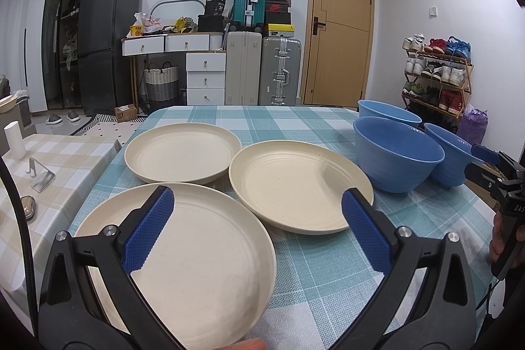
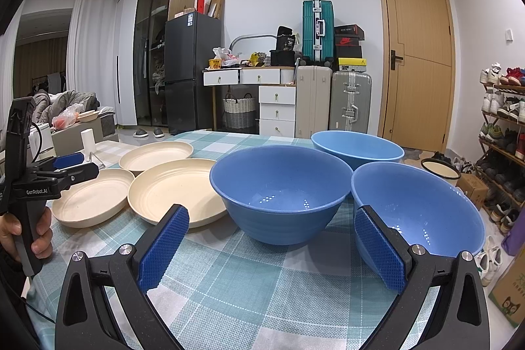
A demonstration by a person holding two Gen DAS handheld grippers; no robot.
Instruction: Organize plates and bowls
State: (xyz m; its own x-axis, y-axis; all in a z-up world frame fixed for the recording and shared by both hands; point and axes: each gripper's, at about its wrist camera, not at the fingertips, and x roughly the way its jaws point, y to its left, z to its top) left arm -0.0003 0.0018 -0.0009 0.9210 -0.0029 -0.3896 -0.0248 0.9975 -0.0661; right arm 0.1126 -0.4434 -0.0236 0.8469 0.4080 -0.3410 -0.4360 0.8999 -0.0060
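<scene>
Three cream plates lie on the checked tablecloth: a near one (image 1: 197, 258), a middle one (image 1: 295, 186) and a far one (image 1: 180, 153). Three blue bowls stand to their right: a middle one (image 2: 279, 189), a far one (image 2: 357, 146) and a near right one (image 2: 423, 205). My left gripper (image 1: 257, 225) is open, its left finger over the near plate, holding nothing. My right gripper (image 2: 272, 245) is open in front of the middle bowl, its right pad by the near right bowl's rim.
The table (image 1: 328, 268) has its right edge close behind the bowls. A lower side table (image 1: 59, 159) at the left holds a white cup (image 1: 14, 136) and a metal stand (image 1: 39, 176). A shoe rack (image 1: 436, 74) stands at the right.
</scene>
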